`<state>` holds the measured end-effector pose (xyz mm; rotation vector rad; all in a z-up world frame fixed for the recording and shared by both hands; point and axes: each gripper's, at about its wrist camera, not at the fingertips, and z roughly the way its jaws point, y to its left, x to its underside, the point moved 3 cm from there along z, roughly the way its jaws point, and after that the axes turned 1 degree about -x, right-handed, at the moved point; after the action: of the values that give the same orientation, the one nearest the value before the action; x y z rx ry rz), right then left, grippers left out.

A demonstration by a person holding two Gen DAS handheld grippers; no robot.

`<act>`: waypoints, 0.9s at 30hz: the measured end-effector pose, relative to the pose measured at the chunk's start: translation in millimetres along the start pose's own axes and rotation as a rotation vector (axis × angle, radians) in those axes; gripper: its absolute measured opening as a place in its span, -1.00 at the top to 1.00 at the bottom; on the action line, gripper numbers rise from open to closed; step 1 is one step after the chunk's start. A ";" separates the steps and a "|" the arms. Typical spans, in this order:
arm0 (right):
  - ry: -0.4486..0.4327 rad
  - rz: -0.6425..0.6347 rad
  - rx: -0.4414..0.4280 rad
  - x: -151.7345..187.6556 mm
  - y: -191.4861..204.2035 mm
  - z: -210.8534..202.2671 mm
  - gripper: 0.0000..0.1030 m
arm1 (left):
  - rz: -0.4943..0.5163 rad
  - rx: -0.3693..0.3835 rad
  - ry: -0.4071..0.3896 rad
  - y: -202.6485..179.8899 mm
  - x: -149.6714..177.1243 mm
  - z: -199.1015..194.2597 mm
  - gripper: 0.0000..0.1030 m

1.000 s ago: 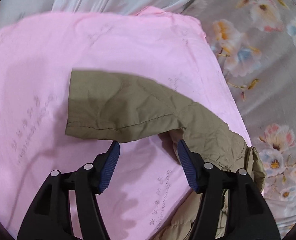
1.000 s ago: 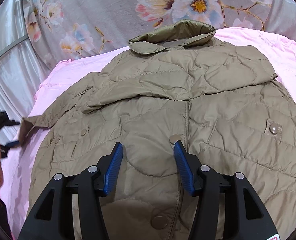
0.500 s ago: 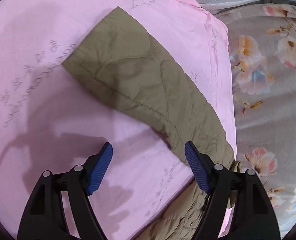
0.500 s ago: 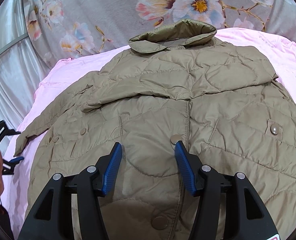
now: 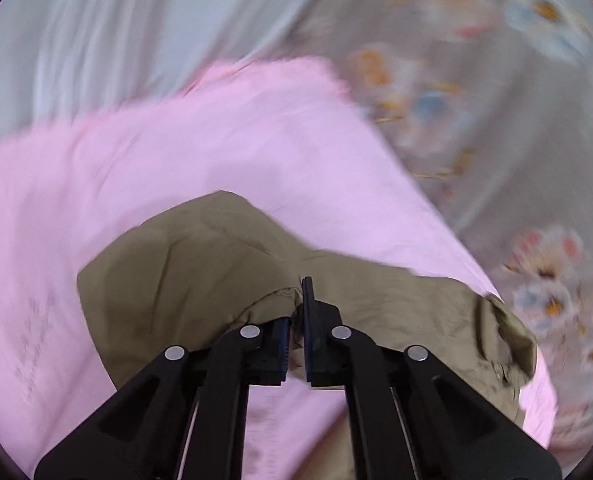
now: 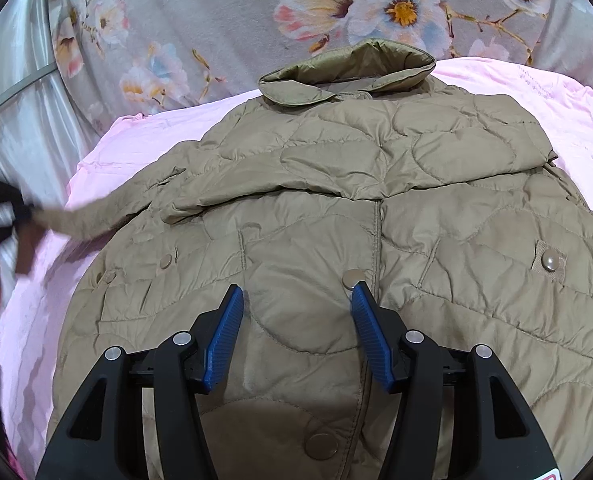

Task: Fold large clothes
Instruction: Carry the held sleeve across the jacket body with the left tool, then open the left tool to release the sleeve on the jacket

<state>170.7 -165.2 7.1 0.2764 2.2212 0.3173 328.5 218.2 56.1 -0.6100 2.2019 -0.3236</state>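
Observation:
An olive quilted jacket (image 6: pixel 336 208) lies front up on a pink sheet (image 6: pixel 108 152), collar at the far side. My right gripper (image 6: pixel 296 300) is open just above the jacket's front, near a snap button. My left gripper (image 5: pixel 296 312) is shut on the jacket's left sleeve (image 5: pixel 184 264) near the cuff. In the right wrist view that sleeve (image 6: pixel 92 216) stretches out to the left, lifted off the sheet, towards the blurred left gripper (image 6: pixel 8 212).
A grey floral bedspread (image 6: pixel 256 12) lies beyond the pink sheet. Pale curtains (image 5: pixel 116 32) hang at the left. The left wrist view is motion-blurred.
My left gripper has closed on the sleeve and lifted it off the sheet, pulling it out to the left. The right gripper has stayed put.

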 end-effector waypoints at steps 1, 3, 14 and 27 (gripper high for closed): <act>-0.005 0.001 0.000 0.0 -0.2 -0.8 -0.08 | 0.084 0.036 -0.039 -38.2 -0.5 -17.4 0.92; -0.037 0.013 0.008 0.0 -2.2 -7.5 -0.09 | 0.198 0.109 -0.073 -96.3 5.4 -39.5 0.92; -0.106 0.016 0.154 35.7 -53.6 -69.3 -0.18 | 0.617 0.343 0.201 -288.9 192.3 -49.5 -0.42; -0.117 0.135 0.155 -20.1 -122.6 -55.7 -0.20 | 0.361 0.031 0.250 -124.9 173.2 13.3 -0.53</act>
<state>128.4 -294.2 16.3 0.5182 2.1186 0.1959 282.3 20.6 -11.7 -0.1523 2.4861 -0.2528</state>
